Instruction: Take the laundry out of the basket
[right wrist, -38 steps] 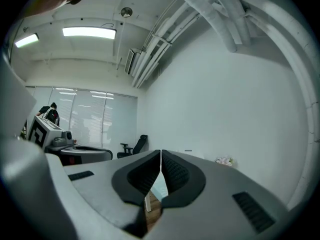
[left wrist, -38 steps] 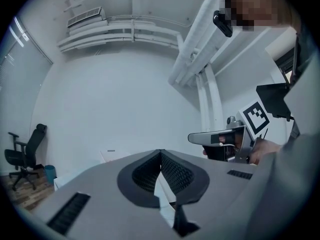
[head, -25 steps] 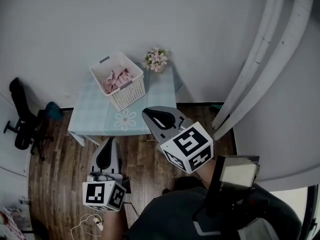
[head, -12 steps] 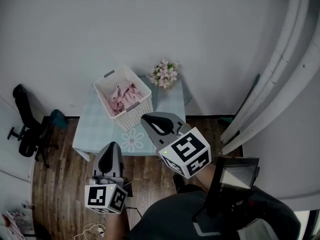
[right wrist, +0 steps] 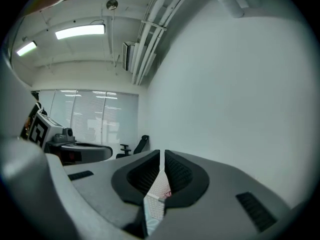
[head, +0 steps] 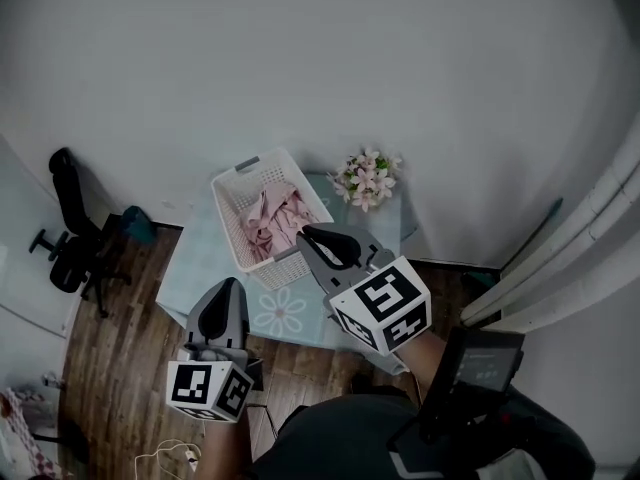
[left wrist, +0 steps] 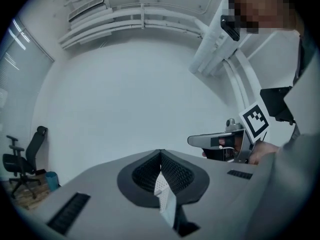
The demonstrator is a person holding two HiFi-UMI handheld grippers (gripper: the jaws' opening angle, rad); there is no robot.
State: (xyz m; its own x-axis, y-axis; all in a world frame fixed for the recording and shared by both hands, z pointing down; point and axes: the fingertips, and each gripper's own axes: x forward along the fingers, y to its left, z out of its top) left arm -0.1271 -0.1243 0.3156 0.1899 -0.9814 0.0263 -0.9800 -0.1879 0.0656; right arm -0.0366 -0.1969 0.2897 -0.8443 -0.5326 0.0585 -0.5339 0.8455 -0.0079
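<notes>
Pink laundry [head: 266, 218] lies in basket [head: 282, 268] just ahead of right claw [head: 322, 238], the nearer one. Left claw [head: 222, 306] sits further back. Both claws pressed together, empty. Basket's length runs away from them.

- Two claws: left claw [head: 226, 290], right claw [head: 312, 236]
- One white basket [head: 283, 267]
- One heap of pink laundry [head: 272, 218], pieces too tangled to count
- One worktop [head: 205, 258]
- One bunch of flowers [head: 366, 179]
- One office chair [head: 75, 238]

The left gripper [head: 224, 293] and the right gripper [head: 315, 238] point level, side by side, both with jaws together and empty.
</notes>
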